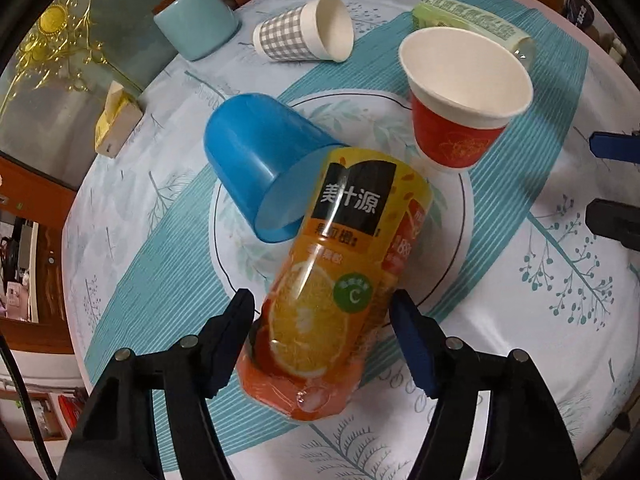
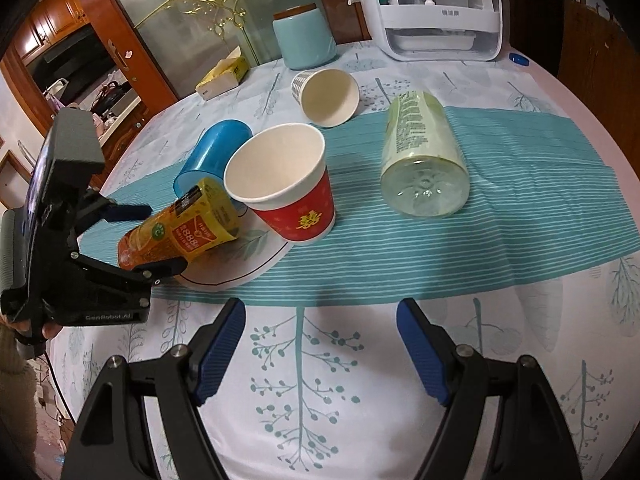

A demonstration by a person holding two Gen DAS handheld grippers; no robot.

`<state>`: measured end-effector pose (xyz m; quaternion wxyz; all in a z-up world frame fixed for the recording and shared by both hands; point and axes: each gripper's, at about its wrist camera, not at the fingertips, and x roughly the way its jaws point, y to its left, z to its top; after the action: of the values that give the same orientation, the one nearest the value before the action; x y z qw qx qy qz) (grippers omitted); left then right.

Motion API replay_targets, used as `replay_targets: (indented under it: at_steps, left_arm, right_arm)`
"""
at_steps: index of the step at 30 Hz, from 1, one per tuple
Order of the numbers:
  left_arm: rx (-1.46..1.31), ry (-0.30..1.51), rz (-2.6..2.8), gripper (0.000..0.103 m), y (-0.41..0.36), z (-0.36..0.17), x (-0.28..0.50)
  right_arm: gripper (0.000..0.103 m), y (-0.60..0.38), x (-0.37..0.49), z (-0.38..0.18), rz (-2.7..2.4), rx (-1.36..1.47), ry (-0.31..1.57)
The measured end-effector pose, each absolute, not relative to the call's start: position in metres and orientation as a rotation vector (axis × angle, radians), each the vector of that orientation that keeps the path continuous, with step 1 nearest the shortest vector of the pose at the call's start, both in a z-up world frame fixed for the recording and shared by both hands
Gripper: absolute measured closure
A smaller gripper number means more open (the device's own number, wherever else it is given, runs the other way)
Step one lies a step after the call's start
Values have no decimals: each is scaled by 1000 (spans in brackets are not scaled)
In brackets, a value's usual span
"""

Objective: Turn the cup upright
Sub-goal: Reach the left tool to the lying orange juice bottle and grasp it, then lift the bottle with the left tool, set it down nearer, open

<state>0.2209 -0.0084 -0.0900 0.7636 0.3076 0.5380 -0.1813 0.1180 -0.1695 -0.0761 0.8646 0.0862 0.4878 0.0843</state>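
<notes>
Orange juice bottle [image 1: 332,304] lying between spread left tongs [image 1: 322,340], pads apart from it. Right tongs [image 2: 320,344] wide open, empty. Red paper cup [image 2: 288,184] upright, blue cup [image 1: 260,168] toppled.

Left wrist view: low and close over the bench [image 1: 520,320], aimed forward and down along its own tongs [image 1: 322,344], orange bottle [image 1: 336,280] filling the near centre. Right wrist view: set further back and a little higher, facing across the bench [image 2: 520,360] past its own tongs [image 2: 320,348], left tongs [image 2: 140,240] seen at the left edge. Shared by both: red paper cup [image 1: 456,136] [image 2: 296,204], blue cup [image 1: 256,160] [image 2: 212,148], checked cup [image 1: 304,32] [image 2: 324,96], green bottle [image 1: 472,20] [image 2: 420,152].
</notes>
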Motion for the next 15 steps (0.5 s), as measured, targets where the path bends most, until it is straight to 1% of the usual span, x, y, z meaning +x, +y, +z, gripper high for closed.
replay_targets:
  at_steps: [4,7,8,15]
  left_arm:
    - [659,1198,-376,35,-8,-91,223]
    - [631,1239,-335,37,-8,-91,225]
    - [615,1257,-323,41,-8,-91,225]
    - [398,1365,-239,43,3,-82,222]
  right_arm:
    - [24,-167,124,-79,175,187,1025]
    - [24,-167,131,-83,162,195,1031]
    - [24,-166,132,-83,159,198,1034]
    - [24,-168,130,-81,160,214,1030]
